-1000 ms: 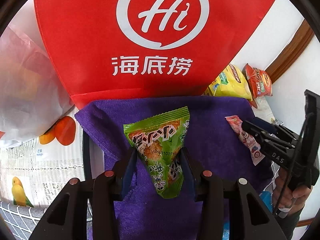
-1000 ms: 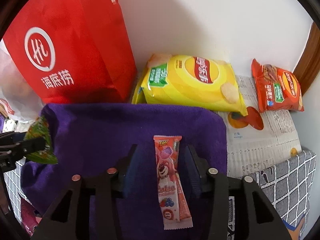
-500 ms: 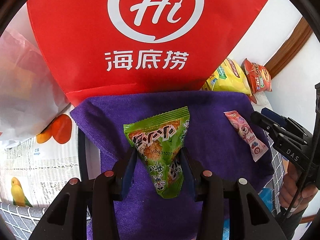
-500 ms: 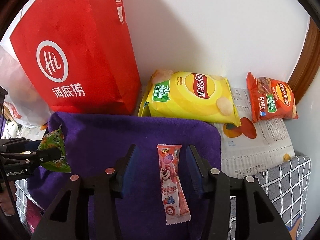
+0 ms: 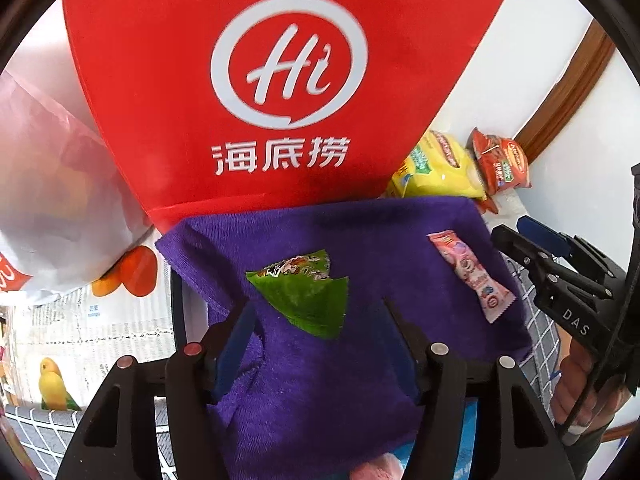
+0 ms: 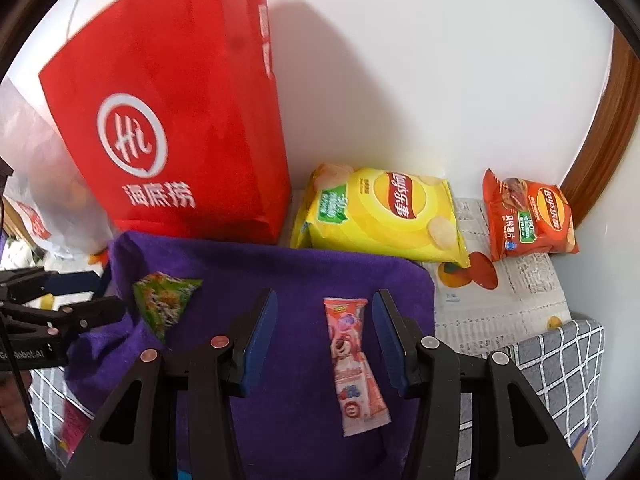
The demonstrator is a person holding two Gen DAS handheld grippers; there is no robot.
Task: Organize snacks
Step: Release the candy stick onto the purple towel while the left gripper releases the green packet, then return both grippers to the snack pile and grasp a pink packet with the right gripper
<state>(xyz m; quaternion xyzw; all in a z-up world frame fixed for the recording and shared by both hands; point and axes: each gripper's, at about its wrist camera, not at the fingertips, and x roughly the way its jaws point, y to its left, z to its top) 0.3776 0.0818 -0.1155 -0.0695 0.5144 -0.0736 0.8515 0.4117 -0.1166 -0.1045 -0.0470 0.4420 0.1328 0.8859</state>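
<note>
A green snack packet (image 5: 306, 298) lies on the purple towel (image 5: 380, 232), free between the open fingers of my left gripper (image 5: 316, 320). It also shows in the right wrist view (image 6: 164, 302), with the left gripper (image 6: 96, 300) beside it. A pink candy stick (image 6: 354, 360) lies flat on the towel (image 6: 280, 268) between the open fingers of my right gripper (image 6: 324, 328); it touches neither finger. It also shows in the left wrist view (image 5: 470, 276), near the right gripper (image 5: 524, 240).
A tall red paper bag (image 6: 180, 120) stands behind the towel against the white wall. A yellow chip bag (image 6: 384, 216) and an orange-red chip bag (image 6: 528, 216) lie on newspaper at the back right. A translucent plastic bag (image 5: 52, 200) sits at the left.
My left gripper has opened and let go of the green packet, which now lies tipped on the towel. My right gripper has opened wider and drawn back a little from the pink stick.
</note>
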